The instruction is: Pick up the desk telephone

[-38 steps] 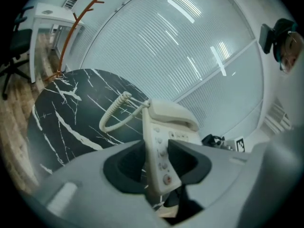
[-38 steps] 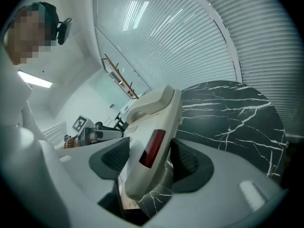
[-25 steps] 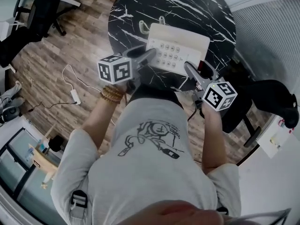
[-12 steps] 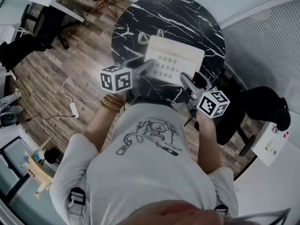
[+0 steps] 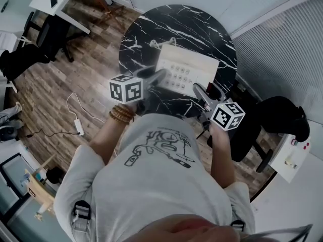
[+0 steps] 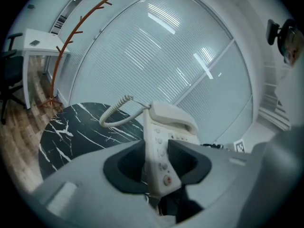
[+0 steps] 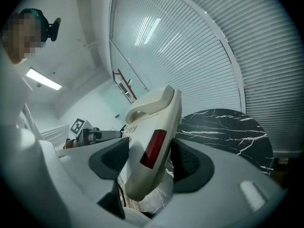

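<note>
While left gripper [image 5: 161, 75], right gripper [image 5: 198, 89] clamp desk telephone [image 5: 185, 68], handset [image 6: 172, 116] sits cradled.

You've got a round black marble table [image 5: 146, 34] in front of you on a wood-plank floor [image 5: 45, 95], a white cable [image 5: 78, 126] lying off to your left and a black chair [image 5: 277, 115] on your right.
</note>
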`<state>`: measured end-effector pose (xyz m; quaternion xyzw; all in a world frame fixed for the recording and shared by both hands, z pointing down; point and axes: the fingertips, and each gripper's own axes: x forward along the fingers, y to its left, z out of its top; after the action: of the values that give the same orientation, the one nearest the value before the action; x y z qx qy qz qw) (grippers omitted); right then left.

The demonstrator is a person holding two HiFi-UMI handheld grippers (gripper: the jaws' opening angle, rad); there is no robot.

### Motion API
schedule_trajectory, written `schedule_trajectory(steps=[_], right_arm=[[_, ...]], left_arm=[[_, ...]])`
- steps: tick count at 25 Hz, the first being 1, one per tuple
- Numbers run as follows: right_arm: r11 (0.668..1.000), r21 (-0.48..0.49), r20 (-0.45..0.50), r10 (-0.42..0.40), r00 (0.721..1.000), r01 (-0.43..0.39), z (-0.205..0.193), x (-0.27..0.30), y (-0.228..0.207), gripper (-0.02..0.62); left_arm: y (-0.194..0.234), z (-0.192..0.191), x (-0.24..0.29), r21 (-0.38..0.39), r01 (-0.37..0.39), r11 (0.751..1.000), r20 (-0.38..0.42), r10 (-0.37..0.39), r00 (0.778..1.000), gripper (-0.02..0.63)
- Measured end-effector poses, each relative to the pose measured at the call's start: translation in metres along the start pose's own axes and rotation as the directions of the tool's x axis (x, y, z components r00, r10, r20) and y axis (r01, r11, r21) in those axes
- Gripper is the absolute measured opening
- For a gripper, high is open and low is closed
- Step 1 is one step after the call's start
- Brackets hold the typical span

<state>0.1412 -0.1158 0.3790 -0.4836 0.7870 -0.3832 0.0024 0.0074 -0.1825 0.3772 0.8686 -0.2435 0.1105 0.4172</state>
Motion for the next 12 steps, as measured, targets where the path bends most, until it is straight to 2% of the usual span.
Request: schedule_trajectory(steps=[12], right_arm=[[1.0,0.011,-0.008,-0.003,1.0,0.003,-0.0039,-0.0009,-0.0028,0.282]], left_arm=[[0.0013,-0.0048,0.0024,-0.011,-0.001,1.0,-0.014,0.001,1.0,0.139]])
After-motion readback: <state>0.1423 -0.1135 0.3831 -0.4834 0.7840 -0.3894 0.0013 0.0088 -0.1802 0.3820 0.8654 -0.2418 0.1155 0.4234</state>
